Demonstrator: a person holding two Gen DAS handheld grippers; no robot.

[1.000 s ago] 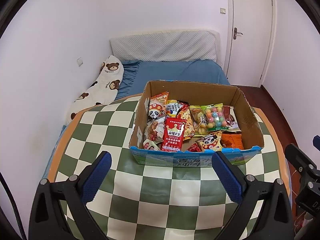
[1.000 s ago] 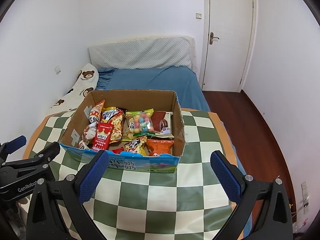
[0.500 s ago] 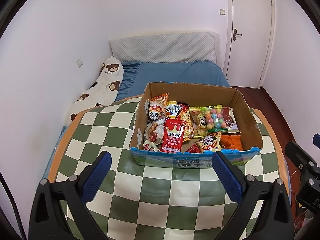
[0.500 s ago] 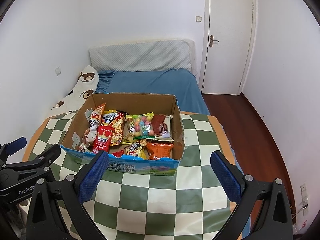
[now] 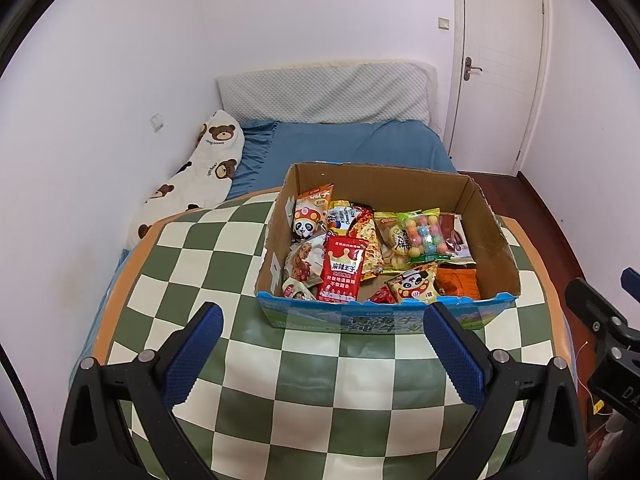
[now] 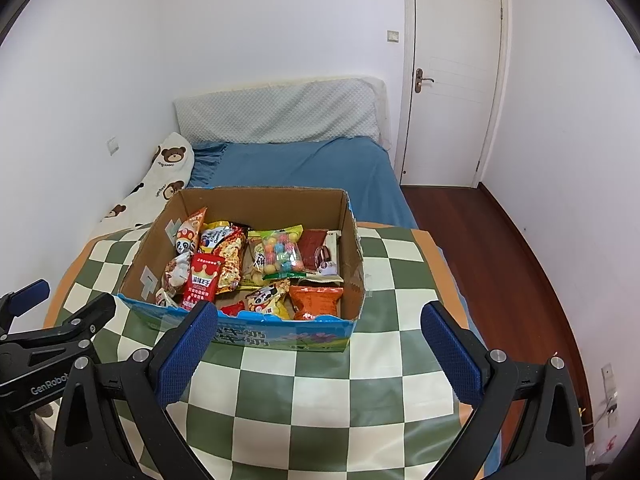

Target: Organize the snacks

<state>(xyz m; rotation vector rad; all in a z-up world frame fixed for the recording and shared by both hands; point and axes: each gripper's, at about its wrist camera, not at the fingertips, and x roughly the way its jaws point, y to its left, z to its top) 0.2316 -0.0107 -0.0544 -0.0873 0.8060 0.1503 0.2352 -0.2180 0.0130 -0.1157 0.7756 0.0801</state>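
A cardboard box (image 5: 380,188) (image 6: 260,202) with a blue printed front stands on the green-and-cream checkered table (image 5: 224,264) (image 6: 320,380). It holds several snack packs: a red packet (image 5: 342,270) (image 6: 204,280), a clear bag of coloured balls (image 5: 424,236) (image 6: 282,254), a panda pack (image 5: 310,218) and an orange bag (image 5: 458,284) (image 6: 316,300). My left gripper (image 5: 322,356) is open and empty, short of the box's front. My right gripper (image 6: 318,354) is open and empty, also in front of the box.
A bed with a blue sheet (image 5: 340,144) and a bear-print pillow (image 5: 196,184) lies behind the table. A white door (image 6: 452,80) and wooden floor (image 6: 500,248) are at the right. The other gripper shows at each view's edge (image 5: 600,320) (image 6: 52,332).
Both grippers have drawn back a little and the box sits slightly lower in both views. Both stay open and empty.
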